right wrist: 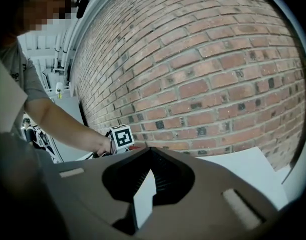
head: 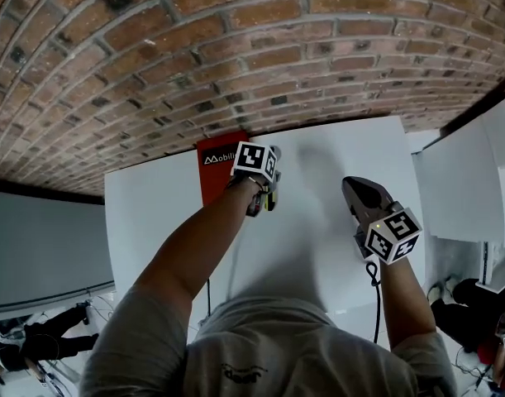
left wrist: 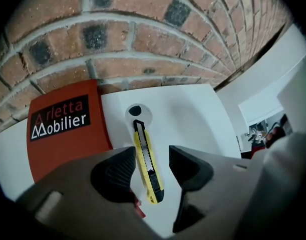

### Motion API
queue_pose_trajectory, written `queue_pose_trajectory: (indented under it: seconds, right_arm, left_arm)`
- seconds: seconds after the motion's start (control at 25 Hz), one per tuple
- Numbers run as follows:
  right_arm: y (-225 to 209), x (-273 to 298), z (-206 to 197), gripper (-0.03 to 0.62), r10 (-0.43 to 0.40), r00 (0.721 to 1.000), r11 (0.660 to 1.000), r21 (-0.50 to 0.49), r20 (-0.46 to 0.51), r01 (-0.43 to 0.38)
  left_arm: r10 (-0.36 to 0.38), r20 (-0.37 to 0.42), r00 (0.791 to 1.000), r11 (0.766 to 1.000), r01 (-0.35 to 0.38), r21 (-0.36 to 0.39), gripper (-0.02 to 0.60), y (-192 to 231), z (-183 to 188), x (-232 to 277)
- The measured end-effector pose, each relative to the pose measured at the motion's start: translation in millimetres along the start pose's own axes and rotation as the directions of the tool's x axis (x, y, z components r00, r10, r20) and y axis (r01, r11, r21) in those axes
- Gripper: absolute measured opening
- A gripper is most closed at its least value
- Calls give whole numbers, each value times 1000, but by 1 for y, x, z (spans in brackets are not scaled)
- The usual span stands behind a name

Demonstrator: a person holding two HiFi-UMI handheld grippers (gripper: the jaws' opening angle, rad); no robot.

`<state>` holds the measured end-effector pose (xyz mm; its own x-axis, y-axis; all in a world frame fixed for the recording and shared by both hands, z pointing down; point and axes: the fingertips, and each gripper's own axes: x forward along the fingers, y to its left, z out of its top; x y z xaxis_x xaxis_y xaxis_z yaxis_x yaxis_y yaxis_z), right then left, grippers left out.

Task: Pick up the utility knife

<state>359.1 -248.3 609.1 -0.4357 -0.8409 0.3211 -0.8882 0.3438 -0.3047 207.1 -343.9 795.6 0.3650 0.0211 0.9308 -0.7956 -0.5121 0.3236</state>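
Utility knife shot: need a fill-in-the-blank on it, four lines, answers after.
1. The utility knife has a ____ body.
2. It lies on the white table, seen between the jaws of the left gripper, which are ____.
3. The jaws of the right gripper are ____.
4. The wall behind the table is ____.
Answers: yellow; open; shut; brick.

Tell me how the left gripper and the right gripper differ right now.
The left gripper is open astride the yellow utility knife; the right gripper is shut on nothing. The left gripper points steeply down at the white table; the right gripper faces the brick wall. Both carry marker cubes.
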Motion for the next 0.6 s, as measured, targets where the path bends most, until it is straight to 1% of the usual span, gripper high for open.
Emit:
queue_pose_trajectory:
  seconds: [0.16,0.32,0.48,0.6]
  right_arm:
    - [-9,-1,0,9,6,1000,1000,8,5,-6]
    - [-14,0,3,9,19,1000,1000,7,9,-19]
    - [-18,-1,5,9,25,1000,1000,14,14,-25]
    - [-20,-2,4,9,29,999,999,18,12,-30]
  left_arm:
    - [35,-26,999,999,-35,-10,221,4,-1,12]
    - [51,-35,998,998,-52,-25,227,5,1,20]
    - [78,-49,996,997,-78,-17,233,4,2,28]
    - [125,-60,990,992,-126,-4,230,7,1,35]
